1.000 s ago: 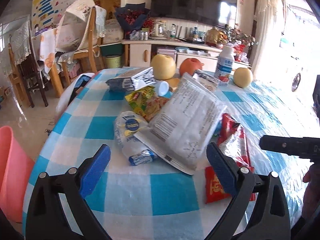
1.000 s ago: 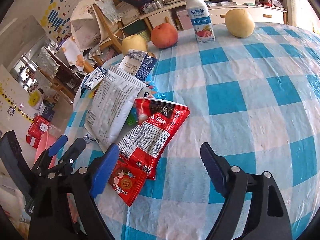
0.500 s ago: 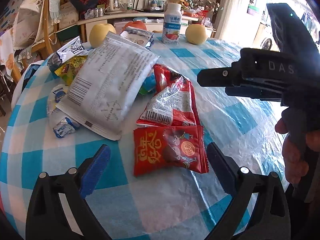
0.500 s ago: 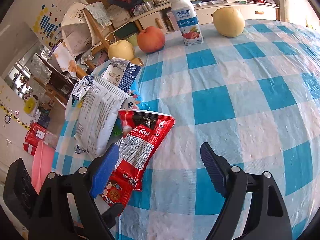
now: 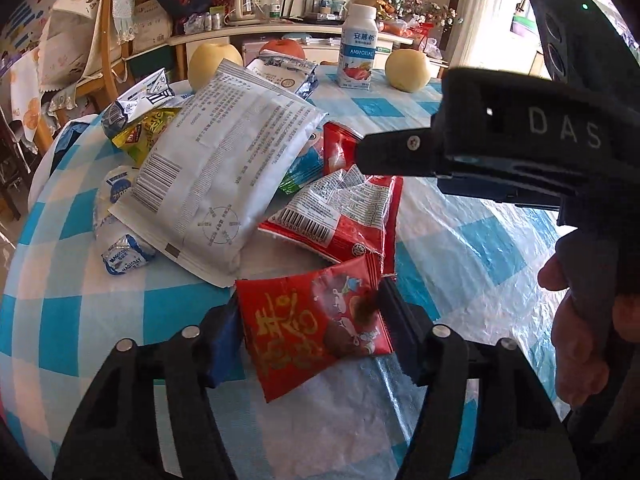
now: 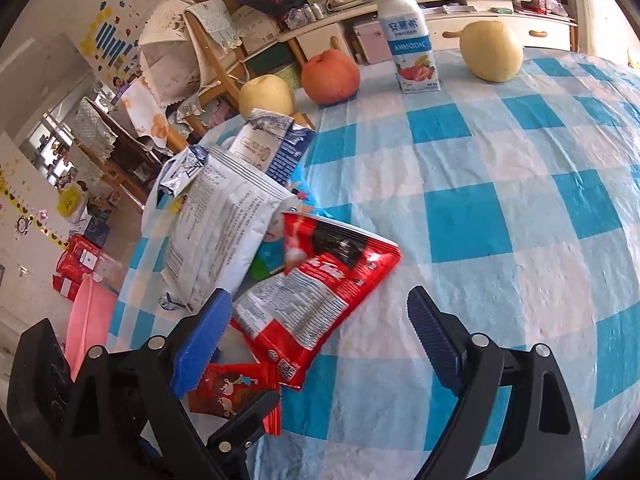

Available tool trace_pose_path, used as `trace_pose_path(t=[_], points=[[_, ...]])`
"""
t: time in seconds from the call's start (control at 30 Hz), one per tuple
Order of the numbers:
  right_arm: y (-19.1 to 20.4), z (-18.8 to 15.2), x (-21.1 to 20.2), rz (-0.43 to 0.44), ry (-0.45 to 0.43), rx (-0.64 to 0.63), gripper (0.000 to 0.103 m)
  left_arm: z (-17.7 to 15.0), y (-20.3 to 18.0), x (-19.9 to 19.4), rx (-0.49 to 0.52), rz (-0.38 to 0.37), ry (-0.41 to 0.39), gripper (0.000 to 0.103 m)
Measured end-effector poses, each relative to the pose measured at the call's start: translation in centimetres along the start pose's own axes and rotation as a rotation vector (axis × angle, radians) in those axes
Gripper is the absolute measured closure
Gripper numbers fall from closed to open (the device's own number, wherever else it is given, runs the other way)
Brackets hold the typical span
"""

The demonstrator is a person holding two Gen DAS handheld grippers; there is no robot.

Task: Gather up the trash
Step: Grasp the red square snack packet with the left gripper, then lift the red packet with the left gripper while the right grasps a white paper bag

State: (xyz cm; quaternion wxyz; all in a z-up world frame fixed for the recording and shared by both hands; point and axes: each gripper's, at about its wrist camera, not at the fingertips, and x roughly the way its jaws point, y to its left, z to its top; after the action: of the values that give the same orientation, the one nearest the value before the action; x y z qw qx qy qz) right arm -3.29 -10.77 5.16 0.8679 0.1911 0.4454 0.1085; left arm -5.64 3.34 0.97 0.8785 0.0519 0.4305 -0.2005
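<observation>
A small red snack packet (image 5: 312,324) lies at the table's near edge, and my left gripper (image 5: 310,332) has closed on its two sides. It also shows in the right wrist view (image 6: 236,392). Behind it lie a larger red wrapper (image 5: 340,216) (image 6: 316,292), a big white bag (image 5: 224,172) (image 6: 224,232), a yellow-green wrapper (image 5: 144,132) and a small blue-white packet (image 5: 124,256). My right gripper (image 6: 320,344) is open and empty, hovering over the larger red wrapper's near end; its body shows at the right of the left wrist view (image 5: 520,152).
The round table has a blue-and-white checked cloth (image 6: 500,208). At its far side stand a milk bottle (image 6: 412,52), two yellow pears (image 6: 492,52) (image 6: 266,94) and an orange fruit (image 6: 330,76). A pink bin (image 6: 86,320) stands on the floor at left. Chairs (image 5: 96,40) are beyond.
My left gripper moved forward and closed from wide open onto the small red packet. My right gripper shifted slightly nearer the larger red wrapper and stayed open.
</observation>
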Motion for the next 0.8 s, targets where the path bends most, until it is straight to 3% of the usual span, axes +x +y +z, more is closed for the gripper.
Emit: trace_pose_path(t=[0.1,0.17,0.3,0.53,0.7,0.8], points=[[1.2,0.4,0.4,0.042,-0.014,-0.038,0.014,-0.1,0.3,0.0,-0.015,-0.007,-0.004,0.043],[1.9,0.7,0.7,0.075,-0.017,-0.052,0.014,-0.2,0.6,-0.3,-0.034,-0.014,-0.017,0.052],[2.6,1.1,2.0,0.147,0.008,-0.038,0.014,-0.4,2.3,-0.7,-0.089,-0.031,-0.022,0.058],[3.9,1.6,3.2,0.163,-0.003,-0.058,0.013,-0.6,4.3,-1.2,-0.126,-0.031,-0.028,0.061],[5.5,1.3,2.7,0.127,-0.054,-0.137,0.013,-0.9,5.0,-1.8,-0.145,-0.035,-0.048,0.065],[6.3,1.0,3.0,0.141,-0.030,-0.158,0.013,-1.0,5.7,-2.0,-0.166,-0.032,-0.051,0.066]])
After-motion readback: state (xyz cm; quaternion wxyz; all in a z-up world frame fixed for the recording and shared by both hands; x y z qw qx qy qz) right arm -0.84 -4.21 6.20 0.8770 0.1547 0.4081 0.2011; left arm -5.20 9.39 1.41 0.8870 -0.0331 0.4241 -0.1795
